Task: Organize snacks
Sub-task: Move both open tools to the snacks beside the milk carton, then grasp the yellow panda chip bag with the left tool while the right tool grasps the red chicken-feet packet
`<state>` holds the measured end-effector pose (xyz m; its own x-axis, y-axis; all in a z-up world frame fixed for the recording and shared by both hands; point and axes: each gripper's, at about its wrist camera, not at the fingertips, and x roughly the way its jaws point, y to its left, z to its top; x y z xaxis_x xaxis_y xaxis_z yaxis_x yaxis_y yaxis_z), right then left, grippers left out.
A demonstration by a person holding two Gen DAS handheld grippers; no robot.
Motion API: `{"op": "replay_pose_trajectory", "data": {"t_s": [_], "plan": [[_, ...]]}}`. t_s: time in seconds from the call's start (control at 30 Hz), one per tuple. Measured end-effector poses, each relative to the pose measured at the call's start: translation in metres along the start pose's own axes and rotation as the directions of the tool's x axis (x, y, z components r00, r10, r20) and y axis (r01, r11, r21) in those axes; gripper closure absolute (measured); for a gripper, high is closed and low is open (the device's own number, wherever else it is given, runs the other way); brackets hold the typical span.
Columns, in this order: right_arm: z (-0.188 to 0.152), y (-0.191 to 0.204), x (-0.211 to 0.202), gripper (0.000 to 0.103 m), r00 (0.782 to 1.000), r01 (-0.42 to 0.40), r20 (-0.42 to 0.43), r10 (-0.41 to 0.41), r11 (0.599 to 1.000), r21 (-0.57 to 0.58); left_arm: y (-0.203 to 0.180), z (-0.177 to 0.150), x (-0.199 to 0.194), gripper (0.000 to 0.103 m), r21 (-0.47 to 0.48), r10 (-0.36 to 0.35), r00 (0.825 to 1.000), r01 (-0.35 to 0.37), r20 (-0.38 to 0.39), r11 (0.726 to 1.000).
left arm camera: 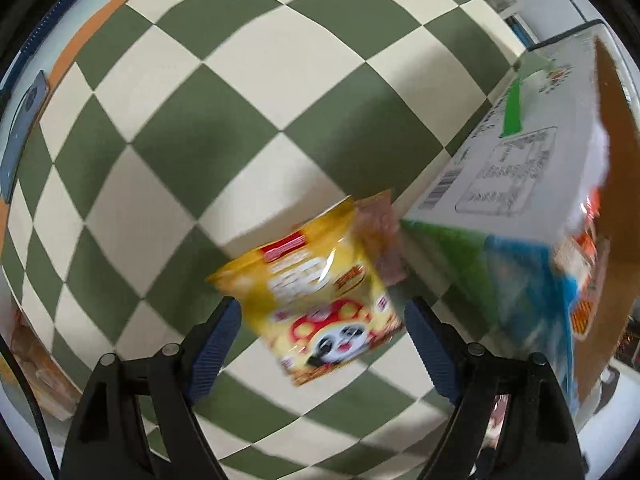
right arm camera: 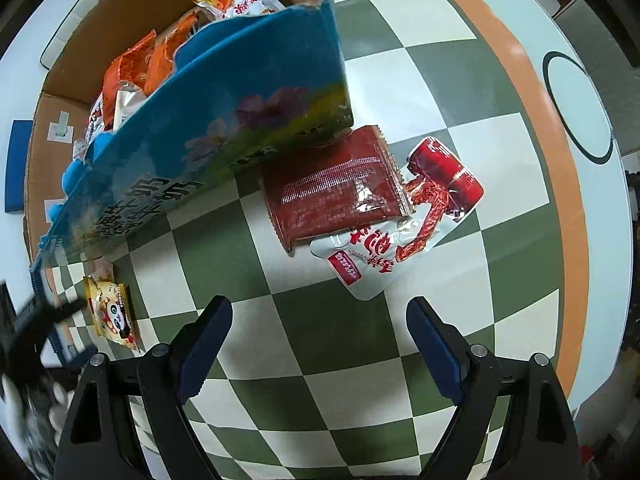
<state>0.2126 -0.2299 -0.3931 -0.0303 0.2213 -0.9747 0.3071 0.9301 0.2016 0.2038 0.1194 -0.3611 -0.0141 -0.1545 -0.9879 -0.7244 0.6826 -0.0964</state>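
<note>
Yellow panda pouch lying between wide-open left gripper; right gripper hanging open, empty. Risk: slick foil slipping, or jaw snagging the box.

A green and cream checked cloth with an orange border covers the white desk; a black ring is printed on the desk beside it
</note>
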Motion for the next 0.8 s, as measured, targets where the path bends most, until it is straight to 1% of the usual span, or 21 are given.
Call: {"op": "replay_pose_trajectory", "data": {"t_s": [0.03,0.1,0.2,0.23,0.3,0.4,0.53,0.57,0.6,0.63,0.67,0.7,0.73,0.8], "plan": [[-0.001,-0.001,-0.001,0.012,1.0,0.005,0.004,-0.005,1.0,-0.002,-0.005,0.0,0.003,0.02,-0.005,0.017,1.0,-0.017,0.006,1.0],[-0.003,-0.002,-0.001,0.012,1.0,0.015,0.009,-0.015,1.0,-0.001,-0.009,-0.001,0.011,0.02,0.004,0.074,0.997,-0.074,0.02,0.997],[-0.004,-0.011,0.0,0.012,1.0,0.021,0.012,-0.021,1.0,0.022,-0.014,-0.007,0.018,0.02,0.056,0.145,0.989,-0.147,0.036,0.988],[-0.004,-0.016,0.0,0.012,1.0,0.02,0.017,-0.021,0.999,0.039,-0.018,-0.009,0.02,0.02,0.075,0.16,0.986,-0.162,0.038,0.984],[-0.003,-0.026,-0.004,0.012,0.999,0.019,0.038,-0.022,0.997,0.073,-0.011,-0.016,0.023,0.02,0.096,0.184,0.982,-0.186,0.031,0.978],[0.001,-0.043,-0.004,0.012,0.998,0.003,0.057,-0.012,0.988,0.153,0.005,-0.024,0.028,0.02,0.094,0.2,0.98,-0.2,0.01,0.975],[0.01,-0.065,0.005,0.012,0.996,-0.079,0.05,0.067,0.956,0.281,0.026,-0.019,0.029,0.019,0.11,0.182,0.983,-0.181,0.004,0.977],[0.014,-0.069,0.008,0.012,0.995,-0.101,0.051,0.089,0.944,0.313,0.026,-0.019,0.029,0.02,0.129,0.184,0.983,-0.184,0.01,0.974],[0.017,-0.073,0.011,0.012,0.993,-0.119,0.052,0.107,0.933,0.339,0.025,-0.019,0.027,0.025,0.154,0.185,0.982,-0.187,0.022,0.97],[0.021,-0.074,0.013,0.012,0.991,-0.134,0.058,0.121,0.925,0.354,0.015,-0.008,0.029,0.03,0.175,0.19,0.981,-0.192,0.032,0.966],[0.026,-0.074,0.014,0.012,0.99,-0.143,0.068,0.127,0.923,0.358,0.011,-0.012,0.028,0.032,0.202,0.198,0.979,-0.203,0.043,0.958],[0.031,-0.071,0.014,0.012,0.991,-0.134,0.075,0.115,0.928,0.349,0.005,-0.017,0.029,0.036,0.227,0.207,0.977,-0.214,0.055,0.95],[0.036,-0.068,0.015,0.012,0.992,-0.121,0.077,0.101,0.934,0.336,-0.01,-0.015,0.028,0.039,0.246,0.214,0.975,-0.223,0.066,0.943],[0.045,-0.06,0.018,0.012,0.994,-0.098,0.079,0.077,0.946,0.31,-0.016,-0.025,0.028,0.042,0.298,0.223,0.971,-0.24,0.091,0.924]]}}
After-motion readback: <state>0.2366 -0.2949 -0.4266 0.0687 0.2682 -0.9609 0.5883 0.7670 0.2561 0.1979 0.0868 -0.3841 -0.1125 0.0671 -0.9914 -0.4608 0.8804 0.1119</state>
